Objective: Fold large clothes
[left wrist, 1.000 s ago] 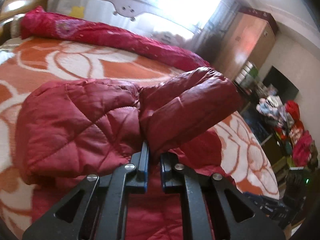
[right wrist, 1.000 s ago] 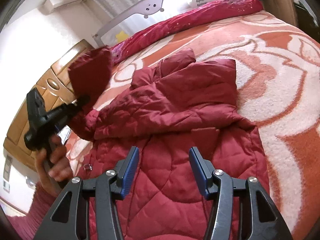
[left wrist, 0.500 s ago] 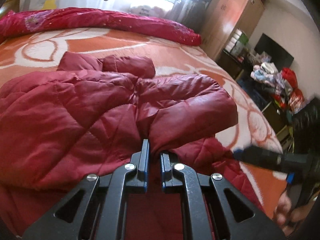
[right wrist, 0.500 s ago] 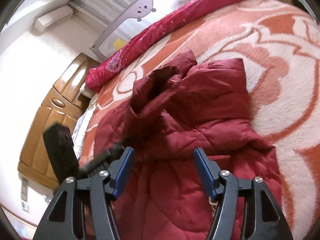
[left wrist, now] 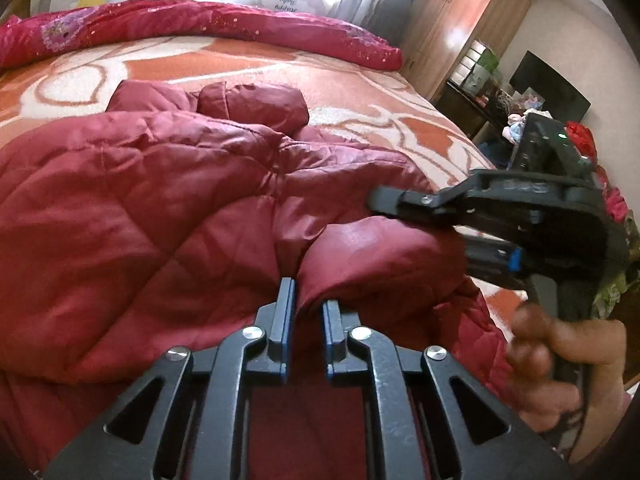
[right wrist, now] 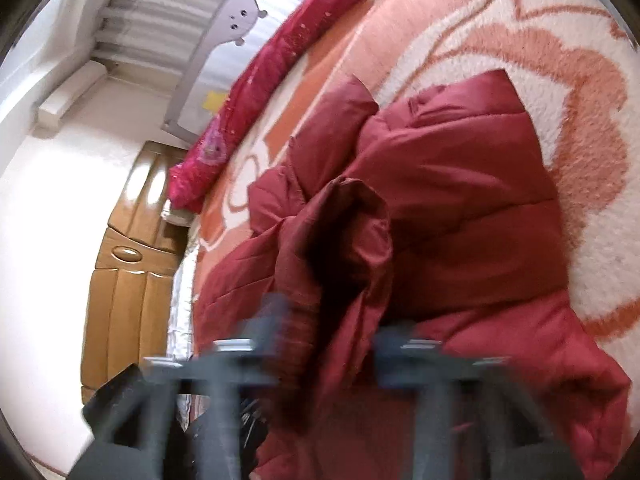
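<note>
A dark red quilted jacket [left wrist: 168,216] lies across the middle of a bed [left wrist: 352,84] covered in an orange-and-cream flowered blanket. The left gripper [left wrist: 308,312] has its jaws clamped on a jacket fold. The right gripper [right wrist: 324,344] is blurred; its jaws seem apart. A wooden wardrobe [left wrist: 460,20] stands upper right, a rolled pink quilt [left wrist: 200,26] along the top.

1. The jacket [left wrist: 168,216] lies on the blanket [left wrist: 360,92], filling the view from 9 to 6 o'clock.
2. The rolled quilt [left wrist: 200,28] lies behind the jacket, at 12 o'clock.
3. The wardrobe [left wrist: 452,28] stands at 1 o'clock.
4. The right gripper [left wrist: 380,200] is at 3 o'clock, over the jacket.
</note>
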A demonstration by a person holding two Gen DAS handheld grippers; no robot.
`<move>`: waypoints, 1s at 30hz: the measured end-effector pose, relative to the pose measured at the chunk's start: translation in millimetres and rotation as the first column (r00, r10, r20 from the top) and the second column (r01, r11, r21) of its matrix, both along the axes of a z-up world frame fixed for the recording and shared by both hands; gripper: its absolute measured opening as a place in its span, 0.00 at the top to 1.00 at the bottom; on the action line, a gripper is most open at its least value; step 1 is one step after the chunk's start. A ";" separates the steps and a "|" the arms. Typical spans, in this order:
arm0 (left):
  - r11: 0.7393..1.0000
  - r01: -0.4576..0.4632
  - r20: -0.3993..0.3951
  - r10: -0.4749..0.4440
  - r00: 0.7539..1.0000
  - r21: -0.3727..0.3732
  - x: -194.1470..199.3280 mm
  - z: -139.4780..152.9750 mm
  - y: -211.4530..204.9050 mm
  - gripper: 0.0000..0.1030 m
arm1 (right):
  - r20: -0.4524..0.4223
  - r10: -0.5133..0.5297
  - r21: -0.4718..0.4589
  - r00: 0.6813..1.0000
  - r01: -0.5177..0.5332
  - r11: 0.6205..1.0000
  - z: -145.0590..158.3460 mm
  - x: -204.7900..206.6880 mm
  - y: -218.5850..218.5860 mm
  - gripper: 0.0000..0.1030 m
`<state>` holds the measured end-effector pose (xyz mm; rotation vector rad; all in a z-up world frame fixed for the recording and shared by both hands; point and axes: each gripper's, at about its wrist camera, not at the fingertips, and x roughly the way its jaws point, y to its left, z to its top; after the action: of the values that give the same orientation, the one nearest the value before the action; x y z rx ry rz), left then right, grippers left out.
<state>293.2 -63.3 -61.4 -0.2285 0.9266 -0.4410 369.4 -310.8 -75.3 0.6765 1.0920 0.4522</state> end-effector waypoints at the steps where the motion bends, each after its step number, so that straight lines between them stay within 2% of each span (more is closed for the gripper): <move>1: 1.000 0.005 -0.011 -0.005 1.000 -0.009 -2.1 0.8 2.4 0.86 | 0.009 -0.001 -0.009 1.000 0.001 1.000 0.8 -0.1 0.5 0.87; 4: 0.999 0.013 -0.027 -0.015 1.000 -0.051 -13.6 8.5 15.4 0.82 | 0.055 0.007 -0.056 0.998 -0.004 0.998 8.9 -2.2 2.5 0.90; 7: 0.998 -0.016 0.007 0.016 1.000 -0.060 -25.1 24.5 36.6 0.82 | 0.081 0.020 -0.091 0.997 -0.012 0.996 16.5 -2.8 4.0 0.91; 11: 0.987 -0.164 0.047 0.164 0.985 -0.006 -16.5 42.3 84.6 0.82 | 0.136 0.039 -0.142 0.990 -0.020 0.990 34.5 -11.2 1.8 0.92; 13: 0.975 -0.220 0.040 0.219 0.975 0.030 -5.8 39.7 104.1 0.82 | 0.164 0.045 -0.159 0.985 -0.019 0.987 43.6 -15.8 0.0 0.92; 15: 0.960 -0.266 0.000 0.267 0.964 0.083 12.2 26.8 125.4 0.82 | 0.184 0.053 -0.184 0.981 -0.019 0.983 48.8 -20.5 -3.8 0.92; 19: 0.969 -0.230 -0.102 0.238 0.966 0.084 28.8 -4.3 140.3 0.82 | 0.188 0.044 -0.238 0.981 0.002 0.971 44.7 -24.0 -15.0 0.92; 22: 0.976 -0.198 -0.111 0.208 0.972 0.094 29.8 -16.4 133.2 0.82 | 0.162 0.030 -0.304 0.986 0.021 0.952 26.5 -19.5 -20.3 0.92; 25: 0.975 -0.191 -0.116 0.203 0.972 0.110 28.5 -22.5 129.3 0.82 | 0.117 0.001 -0.332 0.993 0.038 0.942 4.6 -18.5 -28.5 0.89; 28: 0.977 -0.181 -0.122 0.195 0.973 0.117 32.2 -24.9 127.0 0.82 | 0.121 -0.018 -0.358 0.993 0.060 0.932 6.8 -26.1 -32.2 0.88; 30: 0.977 -0.172 -0.122 0.187 0.975 0.123 32.6 -25.3 127.2 0.82 | 0.125 -0.053 -0.382 0.991 0.097 0.919 16.0 -32.0 -35.7 0.78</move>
<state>325.8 63.9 -86.7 -0.2397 1.0479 -0.2075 337.3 -346.5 -59.3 0.3358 1.0063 0.1944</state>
